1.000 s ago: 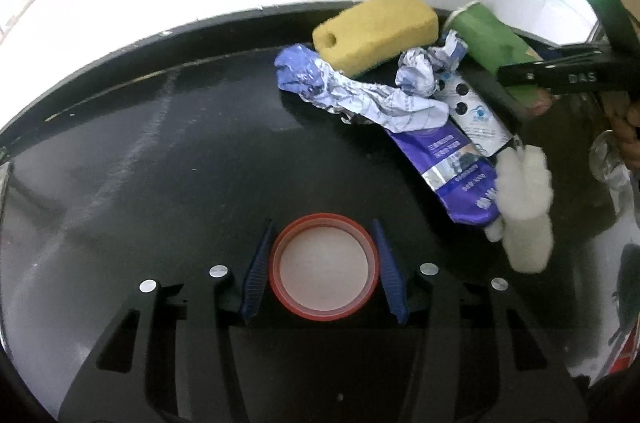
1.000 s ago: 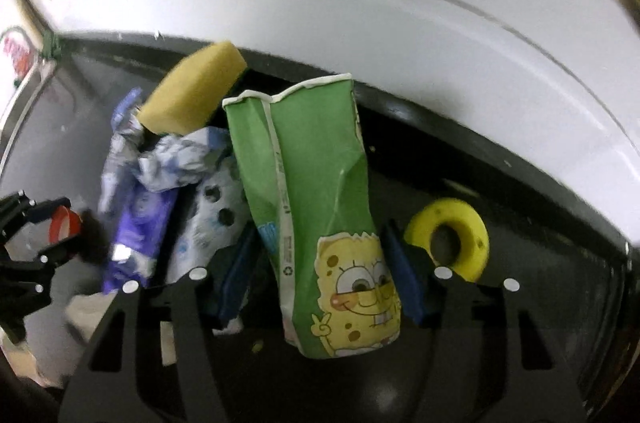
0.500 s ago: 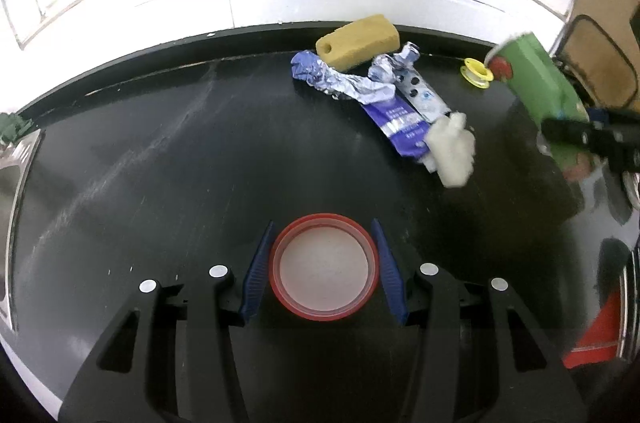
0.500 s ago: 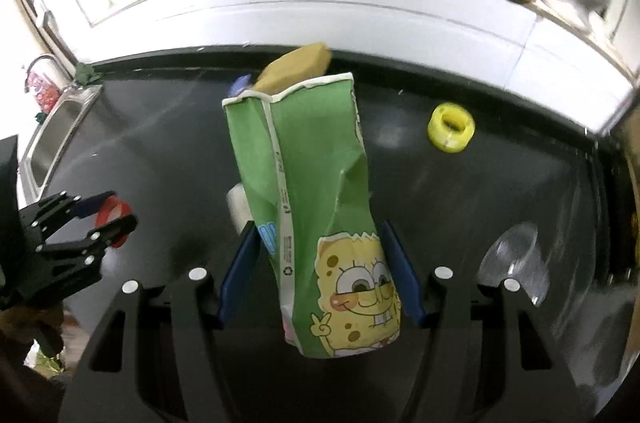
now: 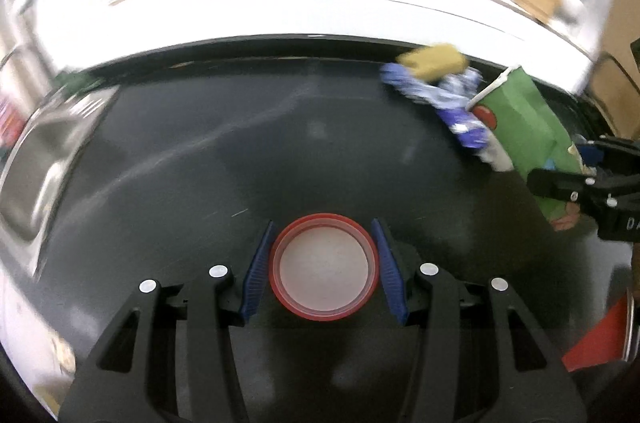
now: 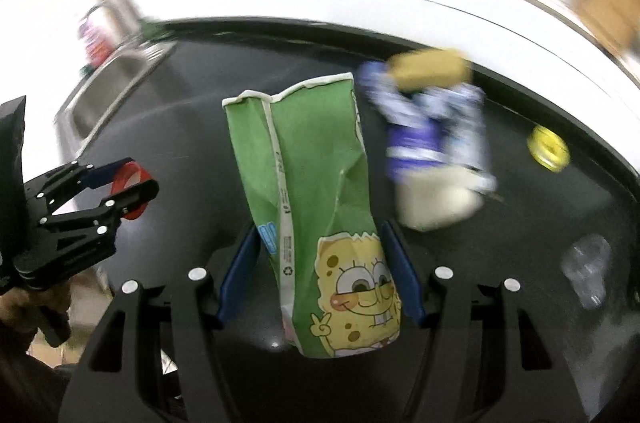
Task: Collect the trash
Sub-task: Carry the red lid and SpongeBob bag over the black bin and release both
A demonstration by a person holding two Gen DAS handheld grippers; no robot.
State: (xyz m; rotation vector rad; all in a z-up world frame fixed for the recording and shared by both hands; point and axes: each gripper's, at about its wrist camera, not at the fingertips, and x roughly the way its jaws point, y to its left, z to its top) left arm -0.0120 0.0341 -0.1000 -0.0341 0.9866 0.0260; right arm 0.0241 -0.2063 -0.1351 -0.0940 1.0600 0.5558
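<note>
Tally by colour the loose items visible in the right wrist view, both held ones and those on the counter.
Green: 1, crumpled cup
Red: 1, lid
Yellow: 2, sponge, ring
Blue-purple: 1, wrapper pile, too blurred to split
White: 1, wad
Clear: 1, plastic piece
Total: 7

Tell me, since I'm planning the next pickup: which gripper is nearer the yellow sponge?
Right. The right gripper, holding the green carton, sits nearer the yellow sponge; the left gripper, holding the red lid, is farther off.
</note>
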